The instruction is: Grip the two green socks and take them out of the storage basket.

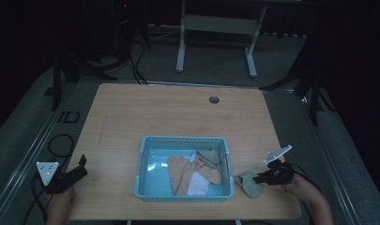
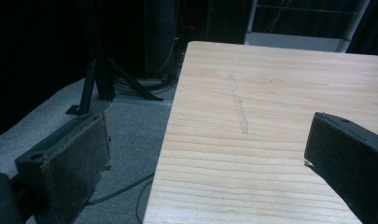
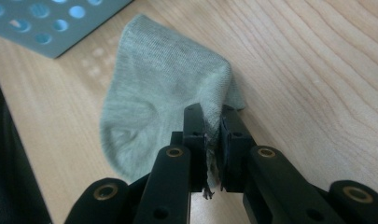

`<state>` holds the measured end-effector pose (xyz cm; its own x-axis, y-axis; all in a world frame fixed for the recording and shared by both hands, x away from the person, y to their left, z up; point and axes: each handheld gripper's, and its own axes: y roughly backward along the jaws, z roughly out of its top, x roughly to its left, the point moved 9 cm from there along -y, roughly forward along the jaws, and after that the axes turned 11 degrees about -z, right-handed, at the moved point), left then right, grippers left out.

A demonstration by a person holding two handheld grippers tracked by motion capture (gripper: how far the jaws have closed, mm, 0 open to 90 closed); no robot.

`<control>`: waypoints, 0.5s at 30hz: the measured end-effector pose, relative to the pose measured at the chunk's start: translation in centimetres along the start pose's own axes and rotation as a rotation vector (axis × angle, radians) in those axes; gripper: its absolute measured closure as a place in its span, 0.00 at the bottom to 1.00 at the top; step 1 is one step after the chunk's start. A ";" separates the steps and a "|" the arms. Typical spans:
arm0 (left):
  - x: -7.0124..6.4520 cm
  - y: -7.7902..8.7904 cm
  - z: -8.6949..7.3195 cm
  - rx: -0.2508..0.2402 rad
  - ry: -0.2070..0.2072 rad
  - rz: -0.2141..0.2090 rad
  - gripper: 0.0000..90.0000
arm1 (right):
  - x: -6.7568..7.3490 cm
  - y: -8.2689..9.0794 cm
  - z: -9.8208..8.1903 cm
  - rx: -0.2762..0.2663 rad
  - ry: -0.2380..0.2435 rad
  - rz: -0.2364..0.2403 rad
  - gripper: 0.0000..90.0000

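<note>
Right gripper (image 3: 213, 122): the jaws are clenching a fold of the grey-green sock (image 3: 158, 98), with the fabric pinched between the two pads and a few loose threads hanging below them. In the high view this gripper (image 1: 259, 178) is sitting low near the surface's right front corner, in the person's right hand (image 1: 300, 183), and is pointing toward the basket.

Grey-green sock (image 1: 249, 183): it is lying on the wooden surface (image 1: 178, 112), just beside the right front corner of the blue basket (image 1: 145, 187) and outside it. Most of the sock is resting flat; the pinched edge is standing raised at the jaws.

Blue basket: it is sitting at the middle of the surface's front edge. Inside it a tan sock (image 1: 180, 173), a white piece of cloth (image 1: 198, 185) and a second greenish sock (image 1: 209, 157) are lying together toward the right wall. The perforated basket wall (image 3: 46, 25) is showing at the top left of the right gripper view.

Left gripper (image 1: 79, 166): it is sitting at the surface's left front corner in the person's left hand (image 1: 60, 204). Its jaws are standing released and wide apart, gripping nothing; in the left gripper view one jaw is hanging over the floor past the left edge, the other over the bare wood (image 2: 270, 93).
</note>
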<state>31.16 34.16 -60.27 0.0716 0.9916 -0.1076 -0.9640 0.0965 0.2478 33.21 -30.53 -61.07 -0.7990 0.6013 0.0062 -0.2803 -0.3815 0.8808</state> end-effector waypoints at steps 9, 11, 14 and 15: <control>0.0 0.0 0.0 0.002 0.000 0.001 0.00 | -0.8 1.7 1.0 -0.006 0.000 -0.060 0.71; 0.0 0.0 0.0 0.002 0.000 0.000 0.00 | -1.1 2.5 1.6 -0.011 0.005 -0.080 0.68; 0.0 0.0 0.0 0.002 -0.001 0.001 0.00 | -1.3 4.3 3.3 -0.043 0.031 -0.105 0.67; 0.0 0.0 0.0 0.002 0.000 0.001 0.00 | -1.2 4.6 3.7 -0.048 0.039 -0.105 0.67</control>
<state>31.18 34.18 -60.28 0.0704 0.9918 -0.1068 -0.9636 0.0953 0.2497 34.88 -30.43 -55.25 -0.7840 0.6120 -0.1040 -0.3875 -0.3516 0.8522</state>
